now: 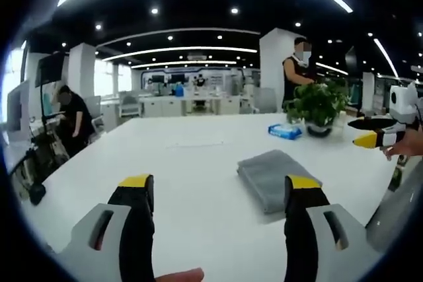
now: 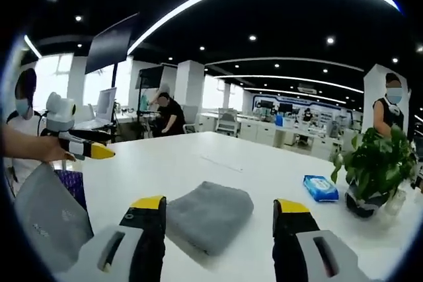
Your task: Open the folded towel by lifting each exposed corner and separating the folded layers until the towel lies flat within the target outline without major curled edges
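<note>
A folded grey towel point(image 1: 272, 177) lies on the white table point(image 1: 192, 170), just ahead of the right-hand jaw in the left gripper view. My left gripper point(image 1: 219, 193) hovers over the table, open, with nothing between its yellow-tipped jaws. In the right gripper view the towel point(image 2: 210, 214) sits ahead, between the wide-apart jaws of my right gripper point(image 2: 219, 211), which is open and holds nothing. Each gripper appears in the other's view, held by a hand: the right gripper point(image 1: 370, 133) at the table's right edge, the left gripper point(image 2: 89, 148) at the left.
A potted plant point(image 1: 317, 107) and a blue wipes pack point(image 1: 285, 131) stand beyond the towel, also the plant point(image 2: 373, 170) and pack point(image 2: 320, 187). A grey flat case point(image 2: 46, 222) leans at the near left. A faint line point(image 1: 195, 144) marks the table. People stand at desks behind.
</note>
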The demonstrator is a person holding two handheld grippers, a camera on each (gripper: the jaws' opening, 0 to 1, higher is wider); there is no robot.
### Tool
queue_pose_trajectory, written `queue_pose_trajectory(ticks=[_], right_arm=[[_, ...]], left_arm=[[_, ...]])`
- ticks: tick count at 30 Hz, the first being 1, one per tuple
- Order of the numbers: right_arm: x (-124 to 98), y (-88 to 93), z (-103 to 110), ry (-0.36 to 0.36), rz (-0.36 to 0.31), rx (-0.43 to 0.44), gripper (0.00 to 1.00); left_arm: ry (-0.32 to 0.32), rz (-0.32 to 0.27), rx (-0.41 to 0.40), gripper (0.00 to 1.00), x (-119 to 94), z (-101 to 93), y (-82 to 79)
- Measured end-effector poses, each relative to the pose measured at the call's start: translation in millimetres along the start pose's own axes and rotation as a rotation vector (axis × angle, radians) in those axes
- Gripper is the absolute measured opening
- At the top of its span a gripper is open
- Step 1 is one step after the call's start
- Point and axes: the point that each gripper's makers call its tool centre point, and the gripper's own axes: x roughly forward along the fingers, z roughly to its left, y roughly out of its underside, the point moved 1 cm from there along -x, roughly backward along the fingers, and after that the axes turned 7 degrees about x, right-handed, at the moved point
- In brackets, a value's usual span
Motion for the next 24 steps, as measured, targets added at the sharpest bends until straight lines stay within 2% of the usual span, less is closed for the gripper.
queue_pose_trajectory(ticks=[4, 7, 9, 14, 19, 24], right_arm=[[14, -9.4, 10, -0.057, 0.017, -0.089, 0.61], [27, -12.8, 20, -0.105, 0.029, -0.104, 0.61], [38, -11.2, 26, -0.13, 0.05, -0.133, 0.61], [63, -5.3, 45, -0.183, 0.071, -0.164, 0.61], [88, 11.5, 63, -0.233, 0.096, -0.152, 0.6], [106, 45.7, 78, -0.272, 0.173, -0.154, 0.6]], left_arm=[[-0.027, 0.002, -0.024, 0.79, -8, 5.0, 4.1], [-0.044, -0.002, -0.04, 0.78, -9, 7.9, 9.5], [-0.055, 0.021, -0.025, 0.77, -9, 11.0, 12.6], [-0.053, 0.017, -0.036, 0.77, -9, 12.2, 13.5], [-0.05, 0.045, -0.017, 0.76, -7, 10.9, 18.0], [-0.059, 0.062, -0.008, 0.75, -6, 13.4, 21.5]])
